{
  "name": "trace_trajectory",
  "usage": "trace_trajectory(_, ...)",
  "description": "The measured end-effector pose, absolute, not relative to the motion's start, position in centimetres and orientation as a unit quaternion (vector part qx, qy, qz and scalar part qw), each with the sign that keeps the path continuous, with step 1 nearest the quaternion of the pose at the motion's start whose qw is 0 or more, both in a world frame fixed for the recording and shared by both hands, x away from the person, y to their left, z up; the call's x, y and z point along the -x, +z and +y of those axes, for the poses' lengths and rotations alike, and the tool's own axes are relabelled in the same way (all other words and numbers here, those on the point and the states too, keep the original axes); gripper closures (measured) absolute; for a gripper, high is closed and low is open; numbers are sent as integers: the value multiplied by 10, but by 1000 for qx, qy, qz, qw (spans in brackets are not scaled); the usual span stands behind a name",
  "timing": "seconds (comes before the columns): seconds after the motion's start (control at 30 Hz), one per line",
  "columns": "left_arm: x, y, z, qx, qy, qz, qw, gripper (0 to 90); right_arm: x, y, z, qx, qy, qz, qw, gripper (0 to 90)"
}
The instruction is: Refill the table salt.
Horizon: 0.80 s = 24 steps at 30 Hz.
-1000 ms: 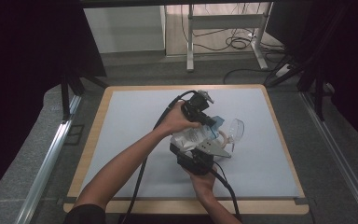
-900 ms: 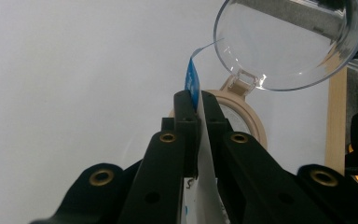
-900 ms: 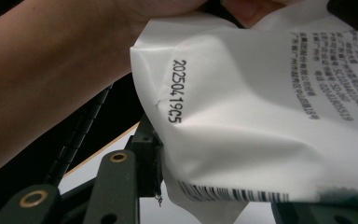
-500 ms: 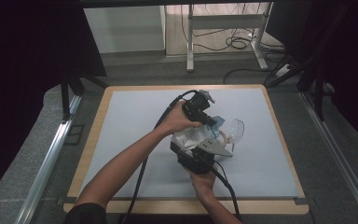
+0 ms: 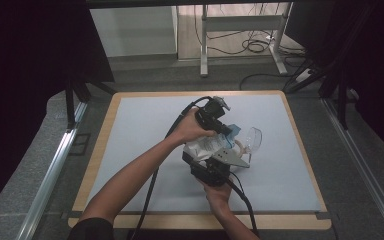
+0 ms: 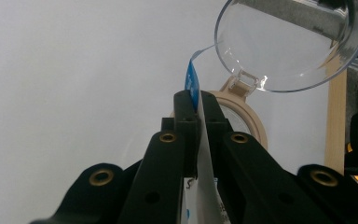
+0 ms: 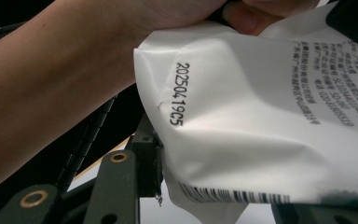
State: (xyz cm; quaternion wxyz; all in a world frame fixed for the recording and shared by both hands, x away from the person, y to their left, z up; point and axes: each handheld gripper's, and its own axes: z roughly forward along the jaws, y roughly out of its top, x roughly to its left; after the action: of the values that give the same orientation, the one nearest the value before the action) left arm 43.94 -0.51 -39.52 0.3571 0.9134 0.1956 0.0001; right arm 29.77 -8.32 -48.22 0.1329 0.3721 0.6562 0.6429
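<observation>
From above, nothing has shifted across the last second: my left gripper and my right gripper sit just where they did, both on the white pouch at the middle of the pale mat, with the clear-lidded jar just beside the pouch at its three o'clock. Since neither hand has travelled and the pouch has kept its shape, I judge that I am paused before tearing or pouring, not yet committed to either. In the left gripper view my jaws are clenched tight on the pouch's top edge, its blue corner poking up past the tips toward twelve o'clock; the jar's tan rim lies right behind the jaws at two o'clock and its open clear lid stands above at one o'clock, so the mouth is ready to take the contents. In the right gripper view the pouch's lower body, with its printed date code and barcode, spans between my jaws; the left pad presses its crumpled side at seven o'clock, so I read this as a grasp on the pouch, and my left forearm crosses at ten o'clock
</observation>
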Motion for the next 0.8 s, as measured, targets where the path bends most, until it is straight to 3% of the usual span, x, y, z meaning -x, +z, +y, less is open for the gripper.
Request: trace_trajectory(0.8,-440,-397,-3,-913,-1,189,361,889,-297,-487,-77,-380,646,645,149,573)
